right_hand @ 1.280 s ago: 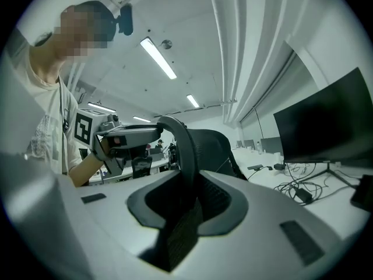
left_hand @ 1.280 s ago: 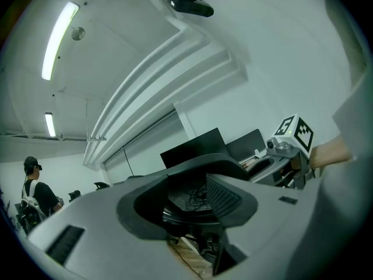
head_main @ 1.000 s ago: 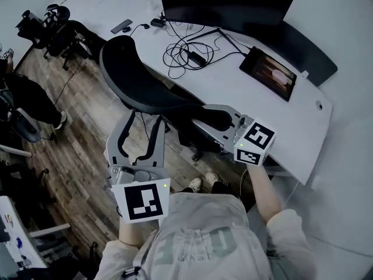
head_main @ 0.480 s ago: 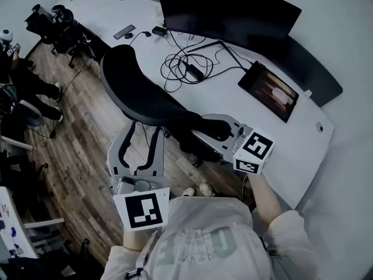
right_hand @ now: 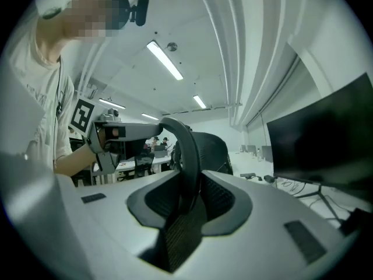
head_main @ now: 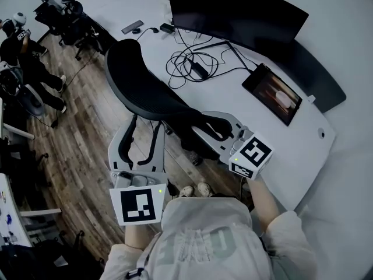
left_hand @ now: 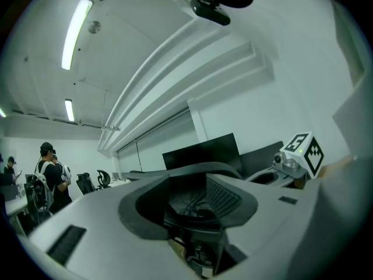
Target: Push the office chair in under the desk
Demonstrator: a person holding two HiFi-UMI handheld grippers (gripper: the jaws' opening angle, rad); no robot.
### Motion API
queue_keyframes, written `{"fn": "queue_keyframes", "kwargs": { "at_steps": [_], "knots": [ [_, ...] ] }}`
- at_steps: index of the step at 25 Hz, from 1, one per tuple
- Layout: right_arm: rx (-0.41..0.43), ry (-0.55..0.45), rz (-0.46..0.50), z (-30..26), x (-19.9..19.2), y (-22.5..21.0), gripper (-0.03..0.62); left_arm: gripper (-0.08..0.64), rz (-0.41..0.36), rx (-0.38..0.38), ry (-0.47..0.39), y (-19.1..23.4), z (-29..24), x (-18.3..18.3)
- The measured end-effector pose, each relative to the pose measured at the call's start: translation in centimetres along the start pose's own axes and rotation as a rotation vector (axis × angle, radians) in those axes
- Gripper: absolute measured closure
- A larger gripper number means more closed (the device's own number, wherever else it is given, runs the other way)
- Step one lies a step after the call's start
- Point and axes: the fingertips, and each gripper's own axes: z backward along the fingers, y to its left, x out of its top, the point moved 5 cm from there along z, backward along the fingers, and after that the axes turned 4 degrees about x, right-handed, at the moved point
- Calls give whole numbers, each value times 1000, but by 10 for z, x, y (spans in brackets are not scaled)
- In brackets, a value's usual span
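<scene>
Both right gripper (head_main: 205, 127) fingers (head_main: 224, 118) pinch the office chair (head_main: 145, 89) backrest.

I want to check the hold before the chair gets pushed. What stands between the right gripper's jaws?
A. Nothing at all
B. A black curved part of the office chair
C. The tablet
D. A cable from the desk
B: in the right gripper view, a black curved rim of the office chair runs up between the jaws of the right gripper, which are closed on it.
</scene>
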Motion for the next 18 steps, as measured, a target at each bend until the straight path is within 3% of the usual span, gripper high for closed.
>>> {"fn": "queue_keyframes", "kwargs": {
  "at_steps": [5, 8, 10, 12, 14, 18],
  "knots": [
    [-169, -213, 81, 36, 68, 3, 495, 364, -20, -40, -42, -10, 9, 16],
    [-294, -252, 168, 56, 103, 4, 495, 388, 17, -116, -144, -25, 6, 39],
    [-390, -267, 246, 71, 118, 9, 495, 451, 77, -178, -227, -41, 3, 56],
    [-485, -270, 328, 86, 126, 17, 497, 518, 137, -240, -265, -60, -5, 63],
    [-565, -255, 376, 98, 122, 25, 497, 535, 181, -300, -259, -83, -15, 58],
    [-747, -200, 355, 124, 95, 36, 506, 543, 302, -475, -223, -128, -24, 34]
  ]
}}
